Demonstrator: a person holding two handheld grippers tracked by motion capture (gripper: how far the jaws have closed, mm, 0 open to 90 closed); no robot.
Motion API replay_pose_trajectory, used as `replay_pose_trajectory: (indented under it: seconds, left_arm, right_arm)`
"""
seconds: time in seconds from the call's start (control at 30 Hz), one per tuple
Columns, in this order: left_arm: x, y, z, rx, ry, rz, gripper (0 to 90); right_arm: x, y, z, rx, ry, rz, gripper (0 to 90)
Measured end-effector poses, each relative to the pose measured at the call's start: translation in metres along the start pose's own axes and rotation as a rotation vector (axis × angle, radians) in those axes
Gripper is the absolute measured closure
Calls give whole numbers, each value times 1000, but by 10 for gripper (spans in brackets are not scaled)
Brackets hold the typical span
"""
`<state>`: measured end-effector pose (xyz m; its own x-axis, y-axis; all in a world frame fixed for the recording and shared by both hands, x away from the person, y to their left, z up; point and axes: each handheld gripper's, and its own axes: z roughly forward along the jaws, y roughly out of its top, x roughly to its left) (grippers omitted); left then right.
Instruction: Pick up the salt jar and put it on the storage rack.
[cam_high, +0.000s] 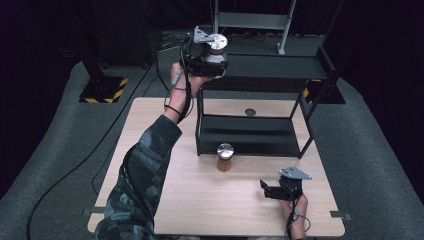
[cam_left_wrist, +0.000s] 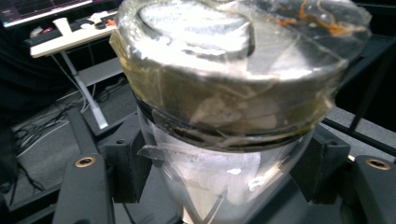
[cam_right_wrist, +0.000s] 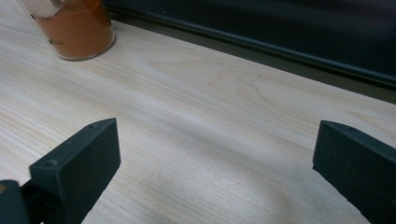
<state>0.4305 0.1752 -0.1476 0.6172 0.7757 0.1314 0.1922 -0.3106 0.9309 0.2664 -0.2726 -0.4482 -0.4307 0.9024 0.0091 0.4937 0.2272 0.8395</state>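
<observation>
At top centre of the high view, the left gripper (cam_high: 212, 59) pinches a jar (cam_high: 218, 46); right gripper (cam_high: 272, 192) jaws spread.

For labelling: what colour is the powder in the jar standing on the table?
Orange-brown powder; clearest in the right gripper view.

The left sleeve (cam_high: 140, 180) is dark camouflage cloth, with a thin black band at the wrist. Both the left gripper (cam_high: 212, 62) and the right gripper (cam_high: 270, 191) are matte black, each topped by a grey three-cornered plate and trailing a black cable. Brass-coloured screw inserts sit in the left gripper's blocky jaws.
</observation>
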Motion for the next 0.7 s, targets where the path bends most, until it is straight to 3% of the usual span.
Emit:
replay_pose_trajectory:
  seconds: [0.5, 0.7]
  left_arm:
    - [3, 14, 20, 41, 31, -22, 306]
    - [8, 18, 28, 55, 41, -54, 306]
  right_arm:
    - [1, 1, 0, 5, -2, -5, 0]
    - [1, 1, 0, 5, -1, -3, 0]
